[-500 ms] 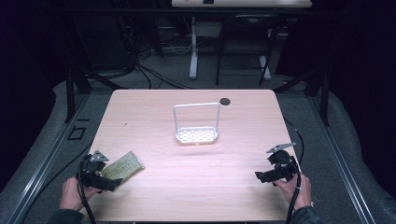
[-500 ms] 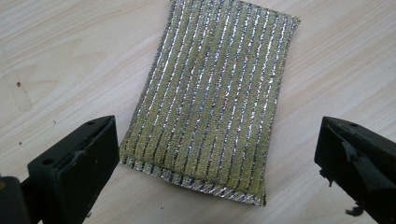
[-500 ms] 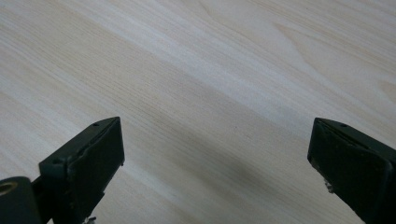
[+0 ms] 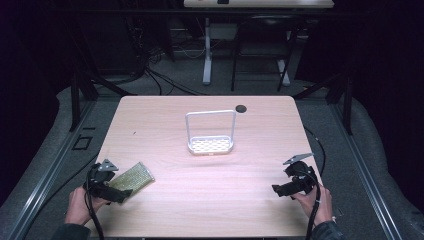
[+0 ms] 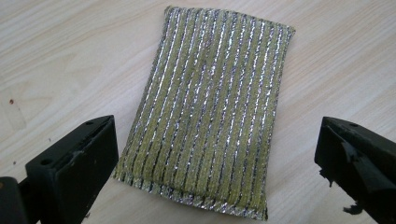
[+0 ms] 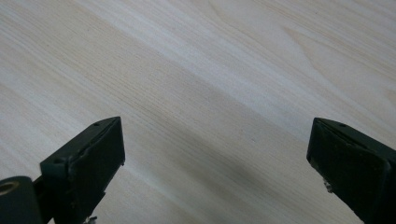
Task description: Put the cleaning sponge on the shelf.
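A yellow-green scouring sponge (image 4: 133, 176) with silver stripes lies flat on the wooden table (image 4: 210, 200) near its front left corner. My left gripper (image 4: 119, 191) is open just in front of it; in the left gripper view the sponge (image 5: 210, 112) lies between and beyond the two wide-apart jaws, with its near edge level with the tips. My right gripper (image 4: 278, 189) is open near the front right edge, over bare wood (image 6: 210, 107), with nothing between its jaws. A white wire rack (image 4: 210, 133) with a perforated base and a tall hoop handle stands at the table's middle.
A small dark round disc (image 4: 241, 108) lies near the table's far edge. Dark floor, cables and table legs lie beyond. A hand holds each gripper at the table's front edge.
Both grippers and the sponge look in nearly the same places as half a second ago; nothing was taken hold of or let go.
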The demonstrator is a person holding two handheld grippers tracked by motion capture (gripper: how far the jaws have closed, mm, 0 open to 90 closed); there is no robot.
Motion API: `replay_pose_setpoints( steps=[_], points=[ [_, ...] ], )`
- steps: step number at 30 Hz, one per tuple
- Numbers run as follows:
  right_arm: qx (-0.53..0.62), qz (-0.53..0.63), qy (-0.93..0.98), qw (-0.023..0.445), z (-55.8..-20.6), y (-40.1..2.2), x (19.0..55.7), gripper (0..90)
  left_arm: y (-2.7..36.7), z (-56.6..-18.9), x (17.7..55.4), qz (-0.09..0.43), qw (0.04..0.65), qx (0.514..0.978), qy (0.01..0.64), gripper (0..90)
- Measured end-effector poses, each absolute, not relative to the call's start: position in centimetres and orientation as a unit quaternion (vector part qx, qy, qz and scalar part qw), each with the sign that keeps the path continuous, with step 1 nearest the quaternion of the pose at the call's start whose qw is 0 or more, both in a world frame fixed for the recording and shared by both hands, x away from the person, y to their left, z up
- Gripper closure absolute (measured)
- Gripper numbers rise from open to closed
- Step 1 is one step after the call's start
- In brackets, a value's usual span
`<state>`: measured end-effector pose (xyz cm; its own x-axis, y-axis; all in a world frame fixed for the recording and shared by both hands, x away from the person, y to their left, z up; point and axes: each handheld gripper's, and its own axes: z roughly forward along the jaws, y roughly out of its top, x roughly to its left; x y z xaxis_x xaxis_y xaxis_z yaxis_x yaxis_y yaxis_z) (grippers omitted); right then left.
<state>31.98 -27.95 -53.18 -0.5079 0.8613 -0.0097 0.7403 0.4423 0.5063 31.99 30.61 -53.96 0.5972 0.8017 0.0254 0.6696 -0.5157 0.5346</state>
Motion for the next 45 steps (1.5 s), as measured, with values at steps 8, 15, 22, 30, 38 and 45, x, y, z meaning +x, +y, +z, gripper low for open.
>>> replay_pose_setpoints(
  steps=[8, 15, 22, 30, 38, 45],
  points=[
    [0.473, 0.222, 0.844, 0.123, -53.3, -27.6, 32.1, 4.5, 30.1, -54.7, 33.0, 0.122, 0.238, 0.869, 0.416, 0.0],
    [0.472, 0.221, 0.845, 0.122, -53.3, -27.6, 32.1, 4.7, 29.8, -55.4, 33.3, 0.116, 0.226, 0.877, 0.407, 0.0],
    [0.471, 0.221, 0.846, 0.12, -53.3, -27.5, 32.1, 5.0, 29.9, -55.8, 33.4, 0.115, 0.211, 0.879, 0.411, 0.1],
    [0.469, 0.221, 0.847, 0.12, -53.3, -27.6, 32.1, 5.6, 30.1, -55.6, 33.2, 0.132, 0.21, 0.876, 0.414, 12.6],
    [0.468, 0.222, 0.847, 0.12, -53.3, -27.6, 32.0, 6.0, 29.8, -55.6, 33.0, 0.142, 0.201, 0.88, 0.406, 17.9],
    [0.467, 0.22, 0.848, 0.12, -53.3, -27.6, 32.0, 6.3, 29.6, -55.5, 32.7, 0.143, 0.198, 0.884, 0.398, 25.6]
  ],
)
